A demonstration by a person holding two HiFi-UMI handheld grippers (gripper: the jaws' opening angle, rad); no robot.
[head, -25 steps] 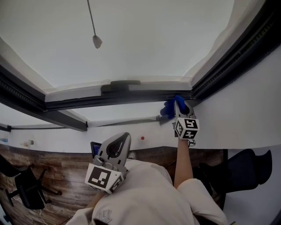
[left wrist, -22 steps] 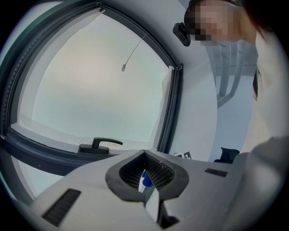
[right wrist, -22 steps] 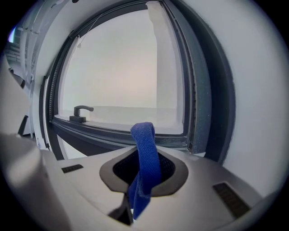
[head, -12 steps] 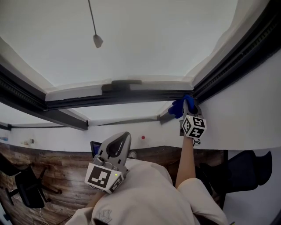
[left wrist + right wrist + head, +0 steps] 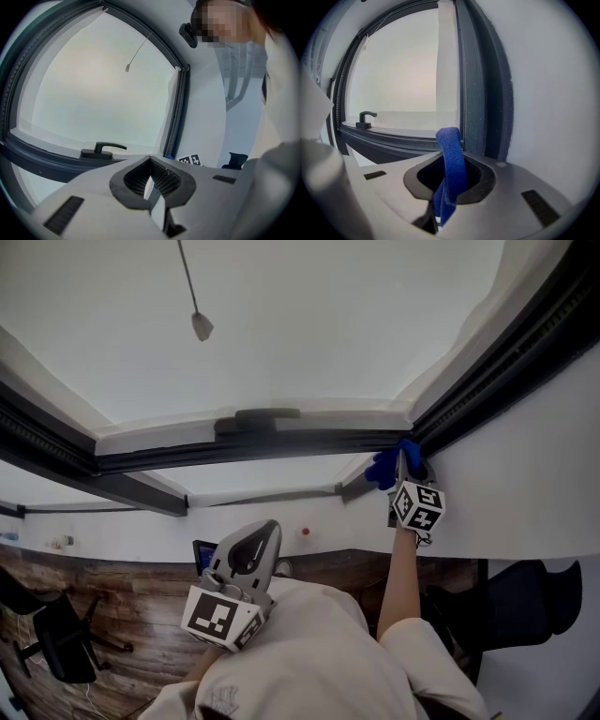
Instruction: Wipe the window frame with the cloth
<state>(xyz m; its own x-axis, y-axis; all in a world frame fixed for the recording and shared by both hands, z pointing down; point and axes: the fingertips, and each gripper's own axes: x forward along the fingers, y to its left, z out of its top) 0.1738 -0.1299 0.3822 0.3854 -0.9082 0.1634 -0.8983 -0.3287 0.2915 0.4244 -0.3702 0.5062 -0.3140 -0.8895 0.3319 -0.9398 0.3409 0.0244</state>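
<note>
The dark window frame (image 5: 281,442) runs along the bottom of the pane and up its right side (image 5: 480,93). My right gripper (image 5: 405,465) is shut on a blue cloth (image 5: 382,468), which it holds against the frame's lower right corner. In the right gripper view the cloth (image 5: 451,159) sticks up as a folded band between the jaws of the right gripper (image 5: 449,187), just before the upright frame bar. My left gripper (image 5: 239,587) hangs back near the person's chest, away from the window. The jaws of this left gripper (image 5: 150,161) meet with nothing between them.
A black window handle (image 5: 267,416) sits on the bottom rail left of the cloth. A pull cord with a small weight (image 5: 201,326) hangs before the pane. White wall (image 5: 525,484) lies right of the frame. Black chairs (image 5: 56,643) stand on the wooden floor below.
My right gripper has slid the blue cloth to the right along the bottom rail into the frame's corner. The left gripper has stayed put.
</note>
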